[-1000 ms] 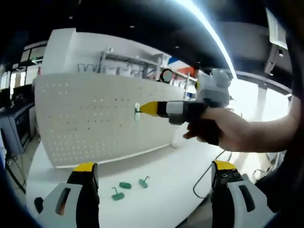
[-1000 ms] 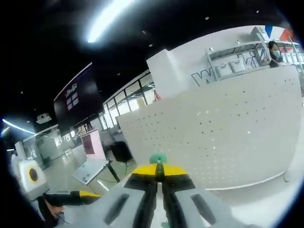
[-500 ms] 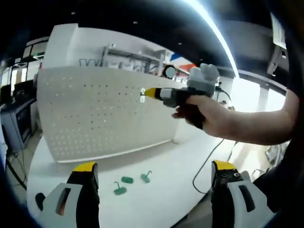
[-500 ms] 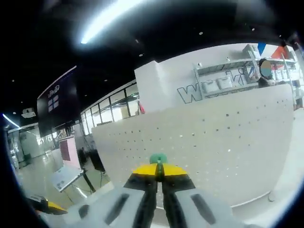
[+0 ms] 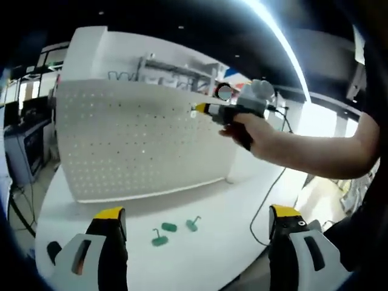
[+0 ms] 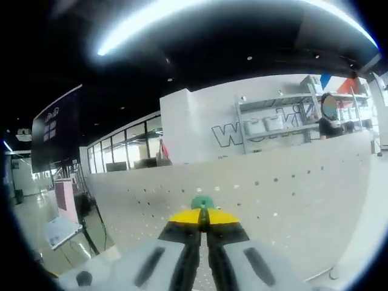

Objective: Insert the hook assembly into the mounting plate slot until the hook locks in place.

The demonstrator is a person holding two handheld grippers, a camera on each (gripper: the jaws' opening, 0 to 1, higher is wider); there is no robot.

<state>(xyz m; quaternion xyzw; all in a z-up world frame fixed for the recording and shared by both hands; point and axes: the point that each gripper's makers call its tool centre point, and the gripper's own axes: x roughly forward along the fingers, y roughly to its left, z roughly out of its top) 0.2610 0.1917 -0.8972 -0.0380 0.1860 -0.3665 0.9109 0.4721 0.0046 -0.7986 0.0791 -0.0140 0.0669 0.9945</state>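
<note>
At the pegboard (image 6: 291, 200), right tool (image 6: 204, 213) clamps green hook (image 6: 202, 202); left tool (image 5: 194, 233) gapes.

Grippers (image 5: 193, 227): grey bodies, black jaws w/ yellow tips; bare forearm (image 5: 315, 159).

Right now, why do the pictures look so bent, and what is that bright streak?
Left gripper view: fisheye lens bows the pegboard; the ceiling light strip glares white, washing out the right background. Right gripper view: another light strip glares overhead, and the close green hook looks soft.
</note>
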